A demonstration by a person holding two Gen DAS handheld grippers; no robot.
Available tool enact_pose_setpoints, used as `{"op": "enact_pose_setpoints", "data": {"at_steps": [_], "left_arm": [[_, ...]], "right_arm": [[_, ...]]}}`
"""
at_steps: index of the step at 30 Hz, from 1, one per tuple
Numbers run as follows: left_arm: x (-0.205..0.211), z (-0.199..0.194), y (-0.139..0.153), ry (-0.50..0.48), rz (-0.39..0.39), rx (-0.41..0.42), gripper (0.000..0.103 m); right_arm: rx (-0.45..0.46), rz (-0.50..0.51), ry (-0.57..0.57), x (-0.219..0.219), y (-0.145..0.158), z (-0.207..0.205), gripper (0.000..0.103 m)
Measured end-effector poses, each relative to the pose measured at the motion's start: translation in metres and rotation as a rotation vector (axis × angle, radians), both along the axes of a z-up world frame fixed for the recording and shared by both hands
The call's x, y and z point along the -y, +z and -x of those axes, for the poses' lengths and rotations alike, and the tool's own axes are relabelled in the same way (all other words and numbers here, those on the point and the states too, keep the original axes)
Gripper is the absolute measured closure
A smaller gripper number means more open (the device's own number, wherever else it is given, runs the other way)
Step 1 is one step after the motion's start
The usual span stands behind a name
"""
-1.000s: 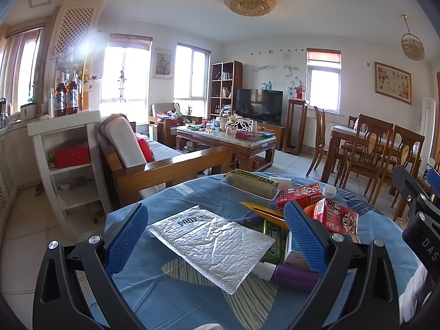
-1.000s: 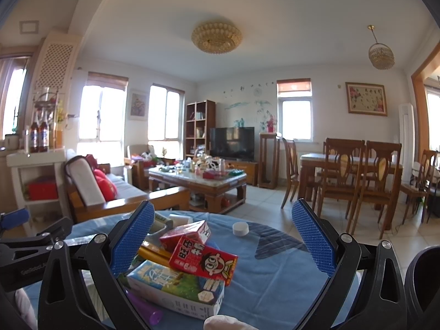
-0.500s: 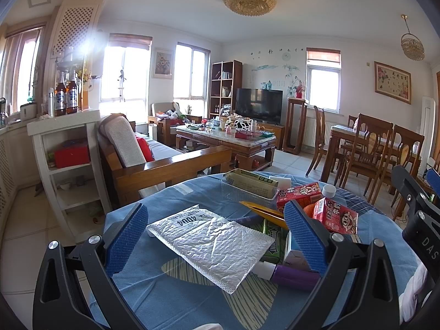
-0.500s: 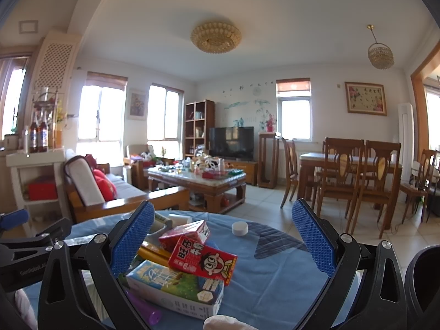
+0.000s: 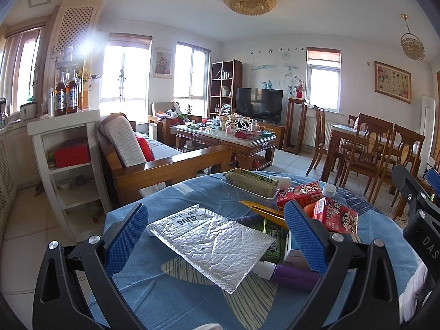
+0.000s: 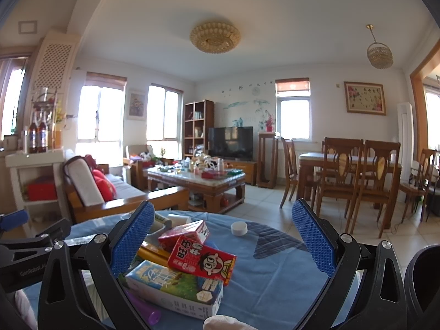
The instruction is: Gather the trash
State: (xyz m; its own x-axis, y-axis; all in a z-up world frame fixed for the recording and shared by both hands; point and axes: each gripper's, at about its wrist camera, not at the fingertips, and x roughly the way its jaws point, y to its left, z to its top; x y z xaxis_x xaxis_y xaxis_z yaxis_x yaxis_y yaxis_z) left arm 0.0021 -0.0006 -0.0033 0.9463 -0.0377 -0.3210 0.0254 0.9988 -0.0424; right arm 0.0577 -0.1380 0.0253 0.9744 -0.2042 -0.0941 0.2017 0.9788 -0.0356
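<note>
Trash lies heaped on a round table with a blue cloth (image 5: 154, 283). A crumpled silver foil mailer (image 5: 211, 242) lies between the fingers of my open left gripper (image 5: 217, 236). Right of it are a purple tube (image 5: 294, 273), red drink cartons (image 5: 335, 214), a clear plastic tray (image 5: 247, 188) and a white cap (image 5: 329, 190). My right gripper (image 6: 224, 243) is open above the table. A red carton (image 6: 202, 258) rests on a milk box (image 6: 176, 288) near its left finger. The white cap (image 6: 239, 228) sits farther back.
A dark bin rim (image 6: 423, 283) shows at the lower right of the right wrist view. Beyond the table stand a wooden sofa (image 5: 165, 167), a white shelf (image 5: 68, 162), a coffee table (image 5: 228, 140) and dining chairs (image 5: 371, 148).
</note>
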Motion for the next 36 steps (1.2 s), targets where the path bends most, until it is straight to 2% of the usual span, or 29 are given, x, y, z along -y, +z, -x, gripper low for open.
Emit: {"op": "enact_pose_setpoints", "data": {"at_steps": [15, 17, 19, 21, 28, 33, 36], "left_arm": [[0.001, 0.000, -0.001, -0.002, 0.000, -0.004, 0.005], [-0.001, -0.001, -0.002, -0.018, 0.021, -0.017, 0.005], [-0.009, -0.007, -0.004, -0.071, 0.067, -0.062, 0.005], [-0.019, -0.015, -0.005, -0.115, 0.071, -0.138, 0.005], [-0.051, -0.043, -0.010, -0.258, -0.042, -0.338, 0.005], [-0.053, -0.069, -0.032, -0.415, -0.116, -0.511, 0.005], [-0.050, -0.078, -0.046, -0.477, -0.139, -0.576, 0.005]], "right_arm": [[-0.008, -0.004, -0.004, 0.003, -0.001, -0.001, 0.004], [-0.031, -0.024, 0.005, 0.008, -0.001, -0.004, 0.004], [-0.080, -0.074, 0.040, 0.016, -0.002, -0.010, 0.004], [-0.153, -0.147, 0.125, 0.031, -0.001, -0.012, 0.004], [-0.425, -0.259, 0.426, 0.057, -0.004, -0.026, 0.004], [-0.512, -0.120, 0.528, 0.038, -0.013, -0.031, 0.004], [-0.537, -0.041, 0.574, 0.027, -0.017, -0.034, 0.004]]}}
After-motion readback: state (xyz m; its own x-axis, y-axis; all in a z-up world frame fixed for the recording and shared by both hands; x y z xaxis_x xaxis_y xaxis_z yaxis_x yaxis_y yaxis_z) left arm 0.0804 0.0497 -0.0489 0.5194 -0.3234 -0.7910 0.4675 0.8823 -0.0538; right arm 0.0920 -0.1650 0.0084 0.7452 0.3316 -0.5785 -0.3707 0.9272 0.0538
